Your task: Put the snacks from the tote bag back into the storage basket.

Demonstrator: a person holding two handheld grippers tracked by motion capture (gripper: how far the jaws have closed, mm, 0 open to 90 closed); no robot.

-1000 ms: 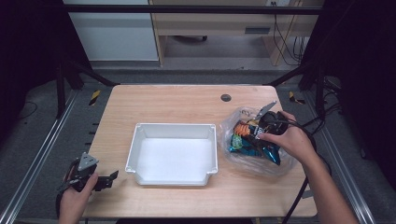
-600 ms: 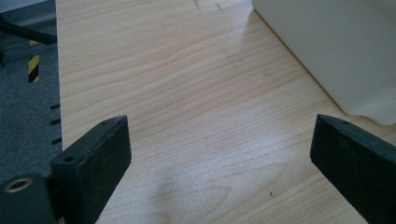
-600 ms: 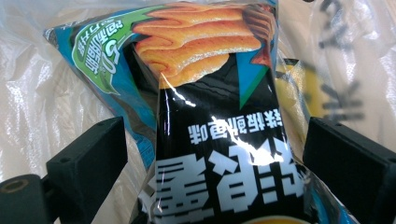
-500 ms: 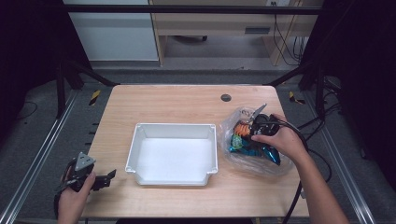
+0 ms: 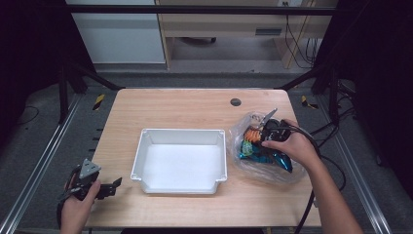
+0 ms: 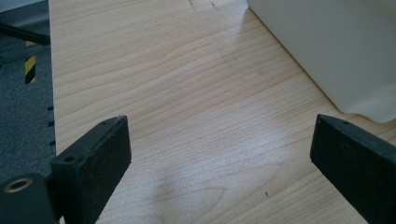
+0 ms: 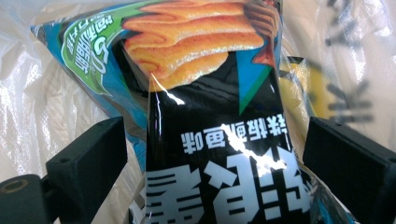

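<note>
— Black jaws on my left gripper (image 6: 219, 154) are standing spread over bare wood, gripping nothing. I'm parking it at the near left corner of the table (image 5: 185, 105), just beside the white tray (image 5: 180, 158), so it is staying out of the way.

— And the tray?

— It's sitting empty in the middle, I'd guess as the place where the snacks are going.

— What's your right hand doing?

— I'm reaching my right gripper (image 7: 212, 154) into the clear plastic bag (image 5: 243, 127) at the right side. Its jaws are wide apart, straddling the black and blue snack packet (image 7: 210, 140) without closing on it yet. The packet is lying inside the bag, among others, so I'm lining up on its middle for a firm pinch.
</note>
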